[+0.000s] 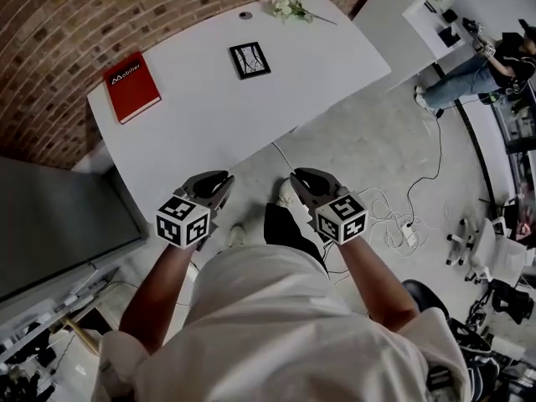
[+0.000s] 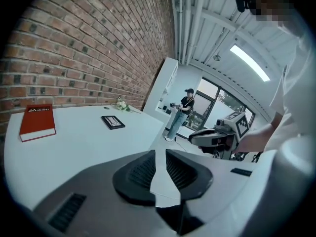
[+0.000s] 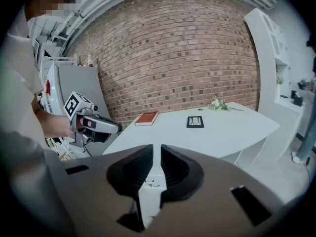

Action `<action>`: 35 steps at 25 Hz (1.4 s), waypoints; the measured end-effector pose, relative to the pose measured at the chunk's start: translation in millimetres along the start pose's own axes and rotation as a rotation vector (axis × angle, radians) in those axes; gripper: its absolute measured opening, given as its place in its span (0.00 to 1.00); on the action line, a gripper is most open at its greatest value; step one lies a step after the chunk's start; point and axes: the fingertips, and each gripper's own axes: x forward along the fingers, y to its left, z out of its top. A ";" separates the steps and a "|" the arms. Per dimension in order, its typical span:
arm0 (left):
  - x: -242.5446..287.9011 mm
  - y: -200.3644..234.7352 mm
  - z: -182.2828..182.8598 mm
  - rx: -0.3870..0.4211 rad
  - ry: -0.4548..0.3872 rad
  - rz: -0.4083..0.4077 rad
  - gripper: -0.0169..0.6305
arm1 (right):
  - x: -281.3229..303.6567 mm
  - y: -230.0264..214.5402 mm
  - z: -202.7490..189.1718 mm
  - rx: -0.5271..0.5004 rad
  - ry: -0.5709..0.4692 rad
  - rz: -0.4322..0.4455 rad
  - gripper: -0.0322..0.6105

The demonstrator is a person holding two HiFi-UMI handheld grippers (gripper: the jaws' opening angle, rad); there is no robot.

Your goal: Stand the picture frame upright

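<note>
The black picture frame (image 1: pixel 249 59) lies flat on the white table (image 1: pixel 209 115), toward its far side. It also shows as a small dark rectangle in the left gripper view (image 2: pixel 113 122) and in the right gripper view (image 3: pixel 195 122). Both grippers hover short of the table's near edge, well apart from the frame. My left gripper (image 1: pixel 221 184) (image 2: pixel 160 154) has its jaws a narrow gap apart, with nothing between them. My right gripper (image 1: pixel 300 179) (image 3: pixel 160 152) looks the same: a slim gap, empty.
A red book (image 1: pixel 131 86) lies at the table's left end and a sprig of white flowers (image 1: pixel 289 7) at its far edge. A brick wall runs behind. A grey cabinet (image 1: pixel 59 216) stands at left. Cables (image 1: pixel 402 216) trail on the floor at right; a person (image 1: pixel 494 61) stands far right.
</note>
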 end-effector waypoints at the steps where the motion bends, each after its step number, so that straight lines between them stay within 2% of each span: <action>1: 9.3 3.9 5.8 -0.003 -0.002 0.009 0.12 | 5.6 -11.1 3.4 0.003 -0.002 0.010 0.13; 14: 131.5 53.5 79.8 -0.123 0.011 0.192 0.14 | 73.1 -178.5 49.2 0.048 0.060 0.193 0.13; 20: 170.1 84.7 101.0 -0.189 -0.006 0.259 0.14 | 115.5 -226.2 58.9 0.031 0.099 0.268 0.13; 28: 195.3 132.6 107.1 -0.233 0.028 0.261 0.14 | 169.0 -252.2 73.0 0.102 0.136 0.277 0.13; 35: 206.9 183.2 113.4 -0.281 0.046 0.204 0.14 | 216.4 -265.1 78.3 0.150 0.202 0.257 0.13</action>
